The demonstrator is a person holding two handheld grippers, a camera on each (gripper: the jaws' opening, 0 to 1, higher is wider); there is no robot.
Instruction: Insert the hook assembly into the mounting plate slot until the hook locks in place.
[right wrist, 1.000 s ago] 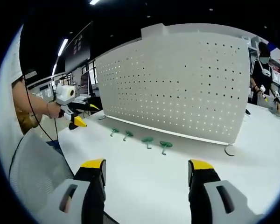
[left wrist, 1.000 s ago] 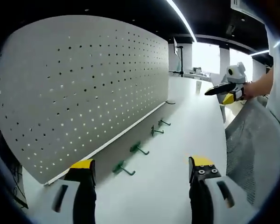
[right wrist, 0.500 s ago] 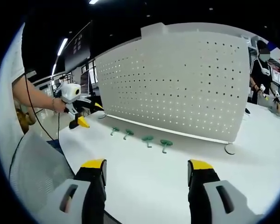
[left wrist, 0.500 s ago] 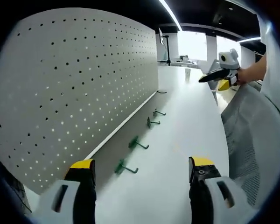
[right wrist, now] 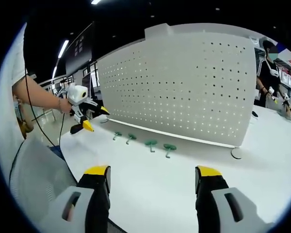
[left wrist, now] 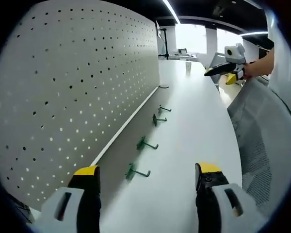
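Observation:
A large white pegboard (left wrist: 77,82) stands upright on the white table (left wrist: 194,126). Several green hooks lie in a row along its base; the nearest hook (left wrist: 136,172) is just ahead of my left gripper (left wrist: 148,170), which is open and empty. In the right gripper view the pegboard (right wrist: 184,87) faces me, with the green hooks (right wrist: 151,143) in front of it. My right gripper (right wrist: 153,171) is open and empty, well back from them. The left gripper (right wrist: 85,115) hovers at the table's left end, and the right gripper (left wrist: 225,69) shows at the far end.
A grey mesh chair back (left wrist: 262,145) stands beside the table, seen also as a chair back (right wrist: 34,179) at lower left. A round base disc (right wrist: 237,153) lies by the pegboard's right end. A person (right wrist: 266,68) stands in the background.
The left gripper has moved in over the table's end toward the hook row, so the nearest hooks look closer. The right gripper has stayed about where it was.

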